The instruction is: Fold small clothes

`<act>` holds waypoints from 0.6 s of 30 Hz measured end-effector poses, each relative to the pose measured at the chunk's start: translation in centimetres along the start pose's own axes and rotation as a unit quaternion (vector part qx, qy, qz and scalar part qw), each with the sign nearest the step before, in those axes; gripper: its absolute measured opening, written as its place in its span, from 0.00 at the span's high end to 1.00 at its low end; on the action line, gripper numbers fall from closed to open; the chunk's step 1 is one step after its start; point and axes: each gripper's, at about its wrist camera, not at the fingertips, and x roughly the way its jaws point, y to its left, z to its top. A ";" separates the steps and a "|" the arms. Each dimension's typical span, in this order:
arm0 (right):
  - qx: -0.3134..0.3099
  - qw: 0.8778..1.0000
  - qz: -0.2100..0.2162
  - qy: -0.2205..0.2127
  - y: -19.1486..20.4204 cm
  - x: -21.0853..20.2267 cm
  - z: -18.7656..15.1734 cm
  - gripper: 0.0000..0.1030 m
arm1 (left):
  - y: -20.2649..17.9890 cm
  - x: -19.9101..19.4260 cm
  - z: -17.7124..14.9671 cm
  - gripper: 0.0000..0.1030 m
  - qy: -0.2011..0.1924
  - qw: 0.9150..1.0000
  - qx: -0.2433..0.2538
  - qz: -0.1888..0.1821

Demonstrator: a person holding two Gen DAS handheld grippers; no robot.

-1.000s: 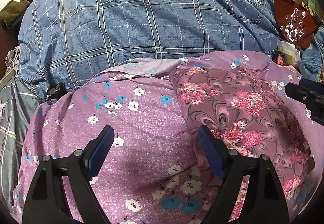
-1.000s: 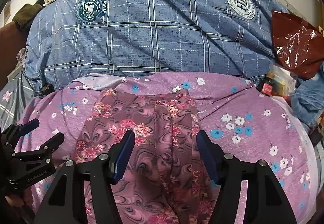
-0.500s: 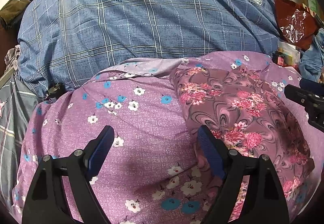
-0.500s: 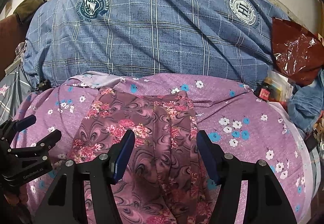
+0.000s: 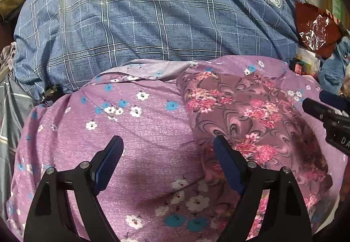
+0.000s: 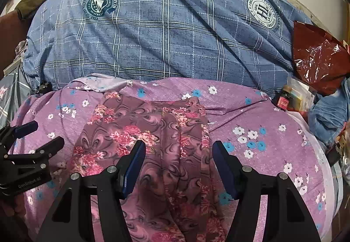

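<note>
A mauve garment with pink flowers and swirls [image 6: 153,136] lies lengthwise on a purple flowered sheet [image 6: 251,115]. It also shows in the left wrist view [image 5: 251,115], right of centre. My right gripper [image 6: 178,152] is open and empty, held above the garment's middle. My left gripper [image 5: 168,146] is open and empty, over the purple sheet [image 5: 142,128] just left of the garment's edge; its right finger [image 5: 225,158] is by that edge. Each gripper shows at the side of the other's view.
A big blue plaid quilt [image 6: 164,29] is heaped behind the sheet. A dark red plastic bag [image 6: 317,55], small boxes and bottles [image 6: 288,99] and blue cloth [image 6: 328,115] crowd the right side. Grey bedding [image 5: 8,115] lies at the left.
Both grippers have drawn slightly back and tilted, so the quilt shows more. The garment lies as before. Both stay open.
</note>
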 end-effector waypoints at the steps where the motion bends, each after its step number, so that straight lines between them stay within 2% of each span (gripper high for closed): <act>1: -0.001 1.000 -0.001 0.000 -0.1 0.0 0.0 0.37 | -0.1 0.1 0.0 0.17 0.000 1.000 0.000 -0.001; 18: -0.018 1.000 -0.024 -0.002 -0.1 0.2 -0.2 0.37 | -0.7 0.5 -0.1 0.17 0.004 1.000 0.004 -0.003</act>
